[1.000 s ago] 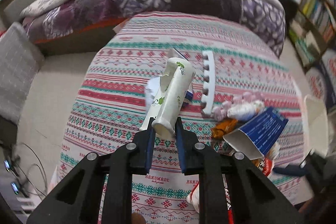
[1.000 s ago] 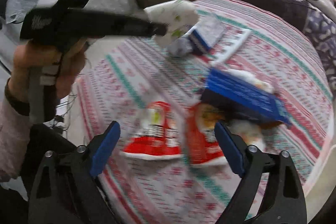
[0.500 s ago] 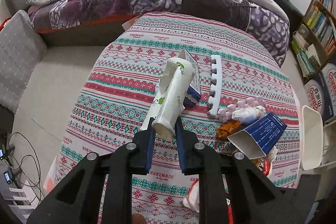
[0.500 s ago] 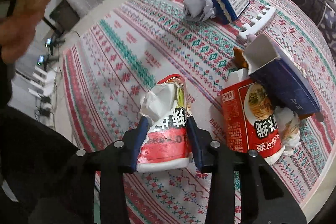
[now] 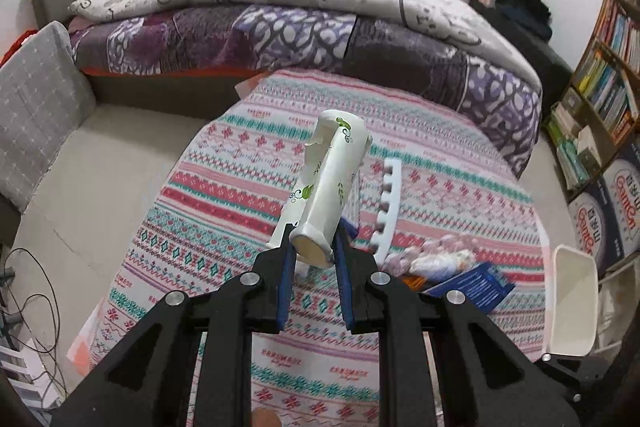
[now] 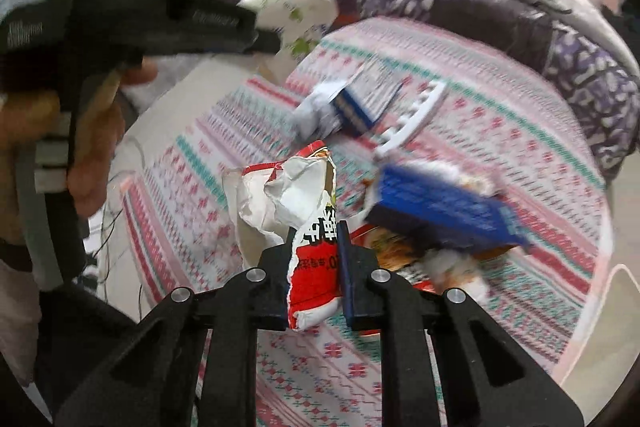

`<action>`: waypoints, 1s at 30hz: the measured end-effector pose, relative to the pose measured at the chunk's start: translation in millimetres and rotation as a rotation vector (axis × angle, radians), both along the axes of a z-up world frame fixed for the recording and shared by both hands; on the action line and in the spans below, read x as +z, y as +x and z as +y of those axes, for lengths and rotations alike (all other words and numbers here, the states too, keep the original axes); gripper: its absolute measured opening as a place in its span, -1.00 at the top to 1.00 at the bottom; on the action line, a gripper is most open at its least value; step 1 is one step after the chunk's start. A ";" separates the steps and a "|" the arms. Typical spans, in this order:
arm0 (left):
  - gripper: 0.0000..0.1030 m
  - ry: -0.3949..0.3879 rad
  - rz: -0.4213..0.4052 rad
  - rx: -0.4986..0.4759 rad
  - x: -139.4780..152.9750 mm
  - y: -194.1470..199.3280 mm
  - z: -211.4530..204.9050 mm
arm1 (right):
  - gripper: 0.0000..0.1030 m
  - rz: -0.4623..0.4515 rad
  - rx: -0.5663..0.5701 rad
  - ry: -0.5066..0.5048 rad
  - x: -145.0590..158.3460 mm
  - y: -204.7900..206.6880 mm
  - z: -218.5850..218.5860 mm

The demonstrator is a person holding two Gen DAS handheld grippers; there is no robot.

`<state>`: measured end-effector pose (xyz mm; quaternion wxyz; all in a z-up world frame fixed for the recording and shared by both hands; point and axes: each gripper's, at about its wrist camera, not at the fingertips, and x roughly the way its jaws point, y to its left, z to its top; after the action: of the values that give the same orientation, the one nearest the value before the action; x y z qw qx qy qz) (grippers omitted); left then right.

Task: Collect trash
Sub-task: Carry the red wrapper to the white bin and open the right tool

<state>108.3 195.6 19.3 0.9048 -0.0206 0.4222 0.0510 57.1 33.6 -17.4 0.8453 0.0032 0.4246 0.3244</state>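
My left gripper (image 5: 313, 254) is shut on a squashed white paper cup (image 5: 328, 187) with green leaf prints, held above the patterned tablecloth (image 5: 240, 187). My right gripper (image 6: 314, 259) is shut on a crushed red and white noodle cup (image 6: 308, 223), lifted off the cloth. More trash lies on the table: a blue carton (image 6: 440, 211), a second red noodle cup (image 6: 396, 255) under it, a small blue and white box (image 6: 360, 103) with crumpled paper, and a white comb-like plastic piece (image 5: 386, 203). The left gripper with its cup (image 6: 296, 7) shows at the upper left of the right wrist view.
A bed with purple and grey quilts (image 5: 300, 27) stands behind the table. A grey cushion (image 5: 32, 115) is at the left, a bookshelf (image 5: 600, 75) at the right. A white bin (image 5: 574, 299) stands by the table's right edge. Cables (image 5: 24, 287) lie on the floor at the left.
My right gripper closed on the crushed red noodle cup and lifted it off the cloth. My left gripper rose higher with the white paper cup still held.
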 end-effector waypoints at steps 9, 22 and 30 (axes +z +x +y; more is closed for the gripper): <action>0.62 -0.021 -0.119 0.020 13.0 -5.6 -29.0 | 0.68 -0.084 -0.246 0.045 11.2 8.4 -60.2; 0.61 0.034 -0.274 0.010 12.3 -25.5 -114.3 | 0.68 -0.127 -0.654 0.012 4.2 11.3 -142.9; 0.60 0.037 -0.265 -0.060 3.0 -26.1 -160.7 | 0.67 -0.096 -0.821 0.014 -2.3 6.8 -194.0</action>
<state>82.3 34.9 22.3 0.9540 0.0022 0.2983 0.0284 63.9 -160.3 -19.8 0.9232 0.1630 0.3460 -0.0371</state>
